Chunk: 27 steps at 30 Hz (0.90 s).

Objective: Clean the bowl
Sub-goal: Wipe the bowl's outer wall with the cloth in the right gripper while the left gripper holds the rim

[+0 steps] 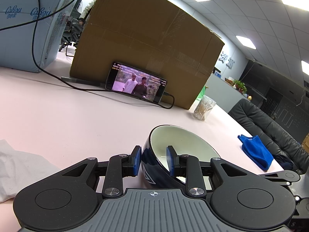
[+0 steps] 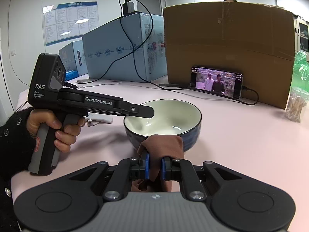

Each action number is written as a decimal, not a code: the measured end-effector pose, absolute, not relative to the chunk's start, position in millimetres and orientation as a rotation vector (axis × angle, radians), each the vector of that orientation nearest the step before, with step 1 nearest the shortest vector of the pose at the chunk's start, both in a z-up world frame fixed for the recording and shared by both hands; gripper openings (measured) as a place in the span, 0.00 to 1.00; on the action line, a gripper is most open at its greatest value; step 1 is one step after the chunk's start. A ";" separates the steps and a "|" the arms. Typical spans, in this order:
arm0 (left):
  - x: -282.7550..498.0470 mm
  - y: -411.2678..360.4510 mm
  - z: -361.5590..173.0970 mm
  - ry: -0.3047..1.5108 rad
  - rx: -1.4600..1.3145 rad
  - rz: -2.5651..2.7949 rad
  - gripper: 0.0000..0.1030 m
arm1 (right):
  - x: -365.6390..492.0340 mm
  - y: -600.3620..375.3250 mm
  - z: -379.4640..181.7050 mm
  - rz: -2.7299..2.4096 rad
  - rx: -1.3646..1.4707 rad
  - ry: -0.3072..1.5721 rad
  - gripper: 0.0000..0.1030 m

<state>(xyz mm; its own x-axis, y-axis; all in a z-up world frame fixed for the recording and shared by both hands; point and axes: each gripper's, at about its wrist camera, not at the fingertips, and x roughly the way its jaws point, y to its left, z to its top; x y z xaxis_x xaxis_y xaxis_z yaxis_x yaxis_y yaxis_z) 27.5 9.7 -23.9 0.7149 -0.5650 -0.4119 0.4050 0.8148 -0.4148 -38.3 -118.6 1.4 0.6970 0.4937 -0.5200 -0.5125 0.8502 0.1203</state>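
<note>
A dark blue bowl [image 2: 164, 119] with a cream inside stands on the pink table [image 2: 241, 139]. My left gripper [image 1: 153, 161] straddles its near wall [image 1: 152, 166], one blue pad outside, one inside, shut on the rim. In the right wrist view the left gripper [image 2: 148, 113] reaches over the bowl's left rim. My right gripper [image 2: 154, 169] is shut on a brown cloth [image 2: 164, 145], which hangs against the bowl's near outer side.
A large cardboard box [image 2: 227, 44] with a phone [image 2: 216, 82] leaning on it stands behind the bowl. A jar of cotton swabs [image 2: 296, 106] is at the right. A blue cloth [image 1: 255, 150] lies by the table's right edge. White tissue [image 1: 17, 166] lies left.
</note>
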 end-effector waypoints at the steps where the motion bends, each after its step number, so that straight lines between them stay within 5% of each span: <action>1: 27.6 9.6 -23.9 0.553 -0.307 -0.547 0.26 | -38.4 -116.2 0.8 0.582 -0.033 0.573 0.14; 27: 27.5 9.3 -24.1 0.551 -0.306 -0.545 0.26 | -38.0 -104.3 0.5 0.634 -0.081 0.585 0.15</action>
<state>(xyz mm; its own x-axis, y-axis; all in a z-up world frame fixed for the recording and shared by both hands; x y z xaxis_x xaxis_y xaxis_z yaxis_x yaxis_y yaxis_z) 27.5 9.3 -24.1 0.7166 -0.5635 -0.4111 0.4045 0.8158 -0.4134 -38.0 -104.3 0.5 0.6506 0.5357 -0.5383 -0.5803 0.8079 0.1026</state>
